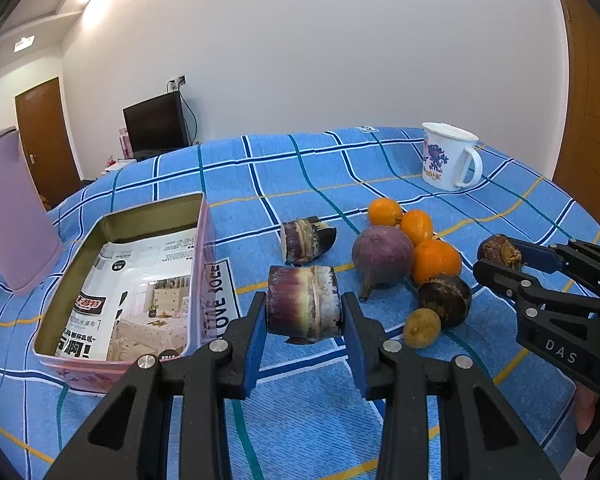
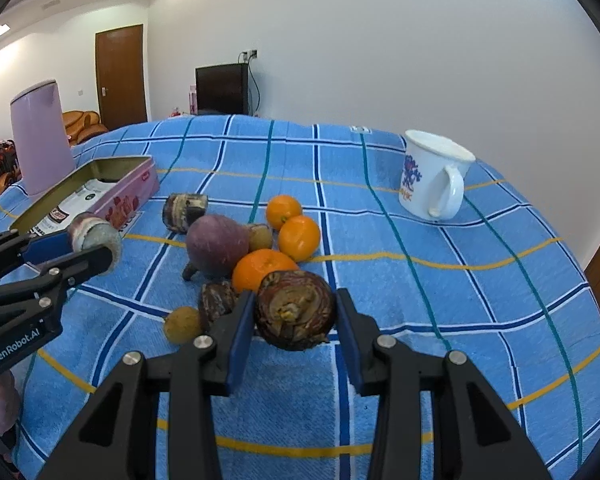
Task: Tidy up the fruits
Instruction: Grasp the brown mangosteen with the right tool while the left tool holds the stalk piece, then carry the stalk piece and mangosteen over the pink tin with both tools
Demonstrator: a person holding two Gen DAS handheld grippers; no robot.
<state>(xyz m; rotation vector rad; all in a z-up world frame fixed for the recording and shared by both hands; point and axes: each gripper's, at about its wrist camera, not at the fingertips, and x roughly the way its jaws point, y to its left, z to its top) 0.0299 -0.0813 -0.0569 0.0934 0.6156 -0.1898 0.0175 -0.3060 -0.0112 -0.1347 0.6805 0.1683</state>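
My left gripper [image 1: 304, 312] is shut on a purple-brown sugarcane chunk [image 1: 302, 304], held above the cloth just right of the open pink tin [image 1: 204, 240]. My right gripper [image 2: 296, 316] is shut on a dark brown water chestnut [image 2: 294, 310], held over the cloth. It also shows in the left wrist view [image 1: 500, 252]. On the cloth lie a second sugarcane chunk [image 1: 306, 240], a purple round root [image 1: 382, 256], three oranges [image 1: 436, 260], a dark chestnut [image 1: 446, 300] and a small yellow-brown fruit [image 1: 422, 328].
A white mug [image 1: 448, 156] stands at the back right. A tall lilac container [image 1: 8, 216] stands left of the tin, which holds a printed leaflet [image 1: 140, 292]. The blue checked cloth [image 1: 300, 420] covers the table, which drops off at the right.
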